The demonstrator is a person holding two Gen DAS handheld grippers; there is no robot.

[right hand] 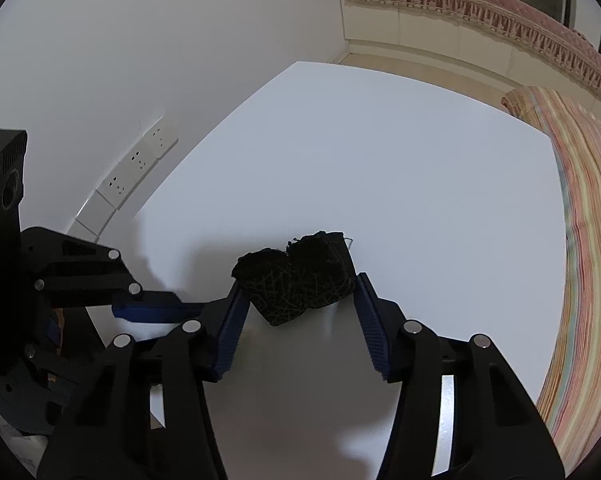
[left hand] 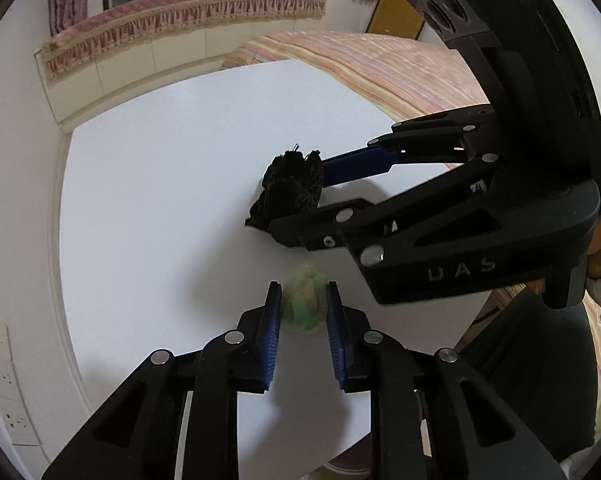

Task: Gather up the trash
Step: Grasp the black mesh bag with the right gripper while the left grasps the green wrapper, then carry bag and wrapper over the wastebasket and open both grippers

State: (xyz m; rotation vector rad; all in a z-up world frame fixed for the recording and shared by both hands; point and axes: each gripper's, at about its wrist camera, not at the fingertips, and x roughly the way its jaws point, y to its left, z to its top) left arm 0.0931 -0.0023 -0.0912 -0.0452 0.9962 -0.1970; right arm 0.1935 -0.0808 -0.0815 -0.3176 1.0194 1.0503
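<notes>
**A:** ok, left wrist view first. Your left gripper has its blue pads on either side of a pale green-and-yellow fuzzy wad sitting on the white table. The pads look right up against it, but it's blurry there, so I honestly can't tell if you're squeezing it or just bracketing it.

**B:** and the other claw in that shot?

**A:** Your right gripper comes in from the right, with a black netted clump between its fingers, farther out on the table than the green wad. Striped pink bedding runs past the table's far edge.

**B:** cool, now right wrist view?

**A:** Same black clump, resting on the table between your right gripper's fingers. The left pad touches it and the right pad is at its edge; the jaws are spread wide around it, not clamped tight as far as I can see. Your left gripper pokes in from the left, only one blue finger visible. Wall sockets sit behind it.
</notes>
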